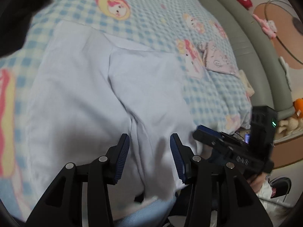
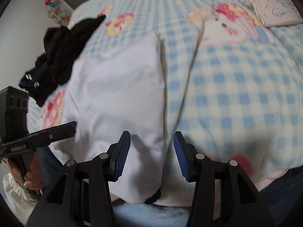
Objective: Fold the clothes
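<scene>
White cotton garment (image 1: 106, 94) lies partly folded on the blue-checked fleece blanket (image 1: 151, 13), one flap doubled over; black clothes (image 2: 62, 43) at ten o'clock await. Left gripper (image 1: 149, 157) and right gripper (image 2: 151, 155) gape, empty.

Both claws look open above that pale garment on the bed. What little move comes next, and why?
Probably lower both and pinch the white garment's near edge. The left gripper and right gripper are open, holding nothing, and the cloth lies partly folded on the checked blanket, near edge below the fingers.
</scene>
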Demonstrator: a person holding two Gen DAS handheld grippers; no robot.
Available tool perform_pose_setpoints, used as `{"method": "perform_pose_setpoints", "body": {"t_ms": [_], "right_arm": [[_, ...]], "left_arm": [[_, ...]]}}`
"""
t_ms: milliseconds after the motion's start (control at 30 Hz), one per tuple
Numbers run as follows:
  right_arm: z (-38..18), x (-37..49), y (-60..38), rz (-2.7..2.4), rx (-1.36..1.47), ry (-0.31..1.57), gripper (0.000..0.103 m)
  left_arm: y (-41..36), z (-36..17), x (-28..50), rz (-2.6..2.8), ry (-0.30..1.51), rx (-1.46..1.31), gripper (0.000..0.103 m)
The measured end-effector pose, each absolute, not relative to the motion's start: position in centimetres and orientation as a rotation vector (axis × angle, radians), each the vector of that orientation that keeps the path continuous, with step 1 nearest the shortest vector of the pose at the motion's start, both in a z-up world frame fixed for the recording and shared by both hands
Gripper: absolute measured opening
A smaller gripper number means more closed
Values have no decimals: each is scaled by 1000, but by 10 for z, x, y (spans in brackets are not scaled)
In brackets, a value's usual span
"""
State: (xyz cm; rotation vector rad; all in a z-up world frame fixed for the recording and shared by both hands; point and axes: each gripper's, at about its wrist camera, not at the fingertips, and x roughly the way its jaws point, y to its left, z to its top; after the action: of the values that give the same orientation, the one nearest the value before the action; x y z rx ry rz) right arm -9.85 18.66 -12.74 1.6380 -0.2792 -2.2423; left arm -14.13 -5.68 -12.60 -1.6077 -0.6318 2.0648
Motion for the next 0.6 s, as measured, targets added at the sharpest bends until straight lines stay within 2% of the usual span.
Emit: {"method": "perform_pose_setpoints", "body": {"t_ms": [100, 200, 600], "right_arm": [[-128, -99, 186, -2261, 1656, -267, 48], [-134, -93, 188, -2243, 1678, -274, 48], [-145, -88, 180, -2222, 1704, -260, 48]], "left_arm": [[-41, -131, -149, 2063, -616, -1648, 45], [-29, -117, -138, 2112, -613, -1549, 45], [-23, -117, -124, 2099, -656, -1517, 45]]}}
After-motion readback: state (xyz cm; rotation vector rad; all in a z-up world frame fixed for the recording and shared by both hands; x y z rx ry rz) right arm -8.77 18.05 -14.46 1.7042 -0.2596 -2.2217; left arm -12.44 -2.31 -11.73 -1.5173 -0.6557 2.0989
